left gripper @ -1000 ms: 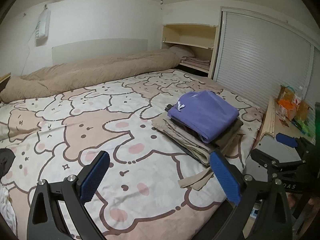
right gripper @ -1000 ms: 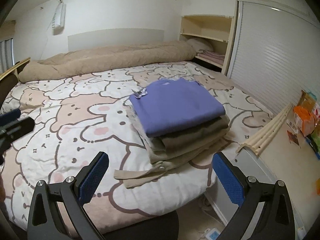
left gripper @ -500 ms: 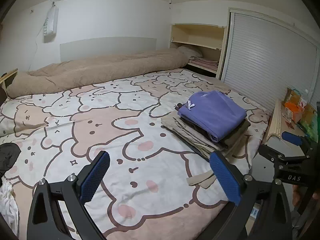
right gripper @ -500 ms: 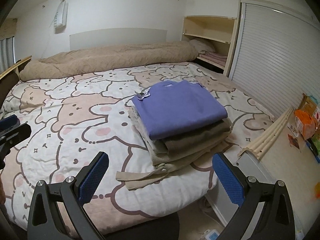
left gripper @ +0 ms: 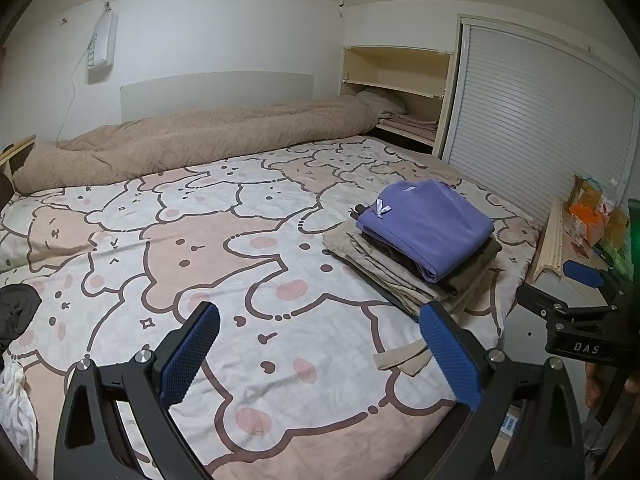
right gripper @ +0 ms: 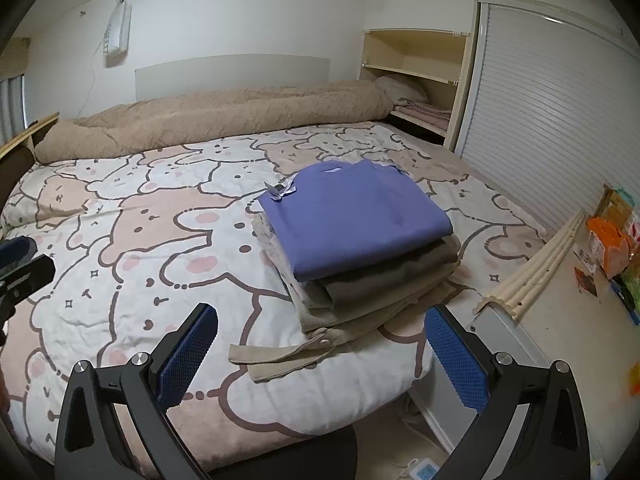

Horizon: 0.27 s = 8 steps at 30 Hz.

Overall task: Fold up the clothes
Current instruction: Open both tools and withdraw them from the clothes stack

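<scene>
The left hand-held gripper (left gripper: 318, 354) hangs above the near part of the bed (left gripper: 192, 264), its two blue-padded fingers spread wide with nothing between them. The stack of folded clothes (left gripper: 416, 248) lies ahead of it and to the right, well apart from the fingertips, near the right edge of the mattress. A purple folded garment (left gripper: 430, 222) sits on top of the stack, over darker olive and beige pieces. A beige strap (left gripper: 400, 360) trails from the bottom of the pile toward the near edge, just beside the right finger in this view.

The right hand-held gripper (right gripper: 322, 354) is also open wide and empty. From its camera the stack of folded clothes (right gripper: 360, 248) lies straight ahead, between the lines of the two fingers and a little farther off, not touched by either. The purple folded garment (right gripper: 356, 218) is flat and squared on top, with a small pale tag (right gripper: 282, 191) at its far left corner. The beige strap (right gripper: 280, 354) lies on the cartoon-bear bed (right gripper: 120, 248) sheet between the fingertips and the pile.

A rolled tan duvet (left gripper: 200, 144) runs along the far side of the bed. At the far right stands a shelf unit (right gripper: 412, 84), and cream slats (right gripper: 532, 276) lean at the right beside the mattress.
</scene>
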Motion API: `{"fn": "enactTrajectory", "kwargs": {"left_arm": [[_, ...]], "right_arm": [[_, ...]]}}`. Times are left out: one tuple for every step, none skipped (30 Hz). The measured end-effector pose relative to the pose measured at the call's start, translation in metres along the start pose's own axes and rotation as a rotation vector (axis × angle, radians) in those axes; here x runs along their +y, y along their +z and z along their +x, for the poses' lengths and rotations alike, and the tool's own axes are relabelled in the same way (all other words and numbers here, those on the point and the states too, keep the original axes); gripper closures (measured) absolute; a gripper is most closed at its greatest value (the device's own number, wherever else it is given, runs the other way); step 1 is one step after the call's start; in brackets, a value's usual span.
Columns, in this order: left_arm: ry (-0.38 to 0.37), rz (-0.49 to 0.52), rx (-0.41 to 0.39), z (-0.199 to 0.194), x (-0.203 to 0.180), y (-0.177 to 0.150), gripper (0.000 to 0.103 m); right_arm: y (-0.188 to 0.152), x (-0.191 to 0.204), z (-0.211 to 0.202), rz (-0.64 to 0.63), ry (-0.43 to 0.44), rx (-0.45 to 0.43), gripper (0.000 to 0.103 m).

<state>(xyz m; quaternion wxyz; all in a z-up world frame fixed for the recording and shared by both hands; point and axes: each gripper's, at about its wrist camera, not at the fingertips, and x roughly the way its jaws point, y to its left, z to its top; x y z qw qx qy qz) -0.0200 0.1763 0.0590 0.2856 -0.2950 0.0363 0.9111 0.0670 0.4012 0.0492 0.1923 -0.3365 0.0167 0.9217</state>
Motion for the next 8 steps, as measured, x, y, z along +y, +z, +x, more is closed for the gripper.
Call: {"fn": "enactTrajectory", "kwargs": {"left_arm": [[-0.002, 0.003, -0.003, -0.0002, -0.0001, 0.0003, 0.002], [-0.001, 0.002, -0.004, -0.0005, 0.0001, 0.0003, 0.002], [0.0, 0.002, -0.005, -0.0008, 0.0003, 0.0003, 0.002], [0.001, 0.001, -0.006, -0.0011, 0.0005, 0.0003, 0.002], [0.002, -0.004, -0.004, -0.0005, 0.0013, 0.0007, 0.002], [0.0, -0.01, 0.0, 0.0, 0.0023, 0.0006, 0.002], [-0.001, -0.017, 0.004, 0.0005, 0.0033, 0.0005, 0.002], [-0.008, -0.026, 0.012, 0.0015, 0.0047, 0.0004, 0.002]], "right_arm": [[-0.0001, 0.0002, 0.0005, -0.001, -0.002, 0.002, 0.0], [-0.0003, 0.0001, 0.0006, 0.0, -0.001, 0.004, 0.0], [-0.0005, 0.0001, 0.0008, 0.001, 0.001, 0.006, 0.0], [-0.0006, 0.0, 0.0011, 0.001, 0.003, 0.008, 0.0], [-0.0006, 0.0001, 0.0012, 0.0, 0.003, 0.01, 0.0], [-0.0005, 0.0002, 0.0012, -0.002, 0.002, 0.011, 0.0], [-0.0003, 0.0006, 0.0011, -0.006, 0.001, 0.01, 0.0], [-0.0001, 0.001, 0.0006, -0.009, -0.001, 0.009, 0.0]]}}
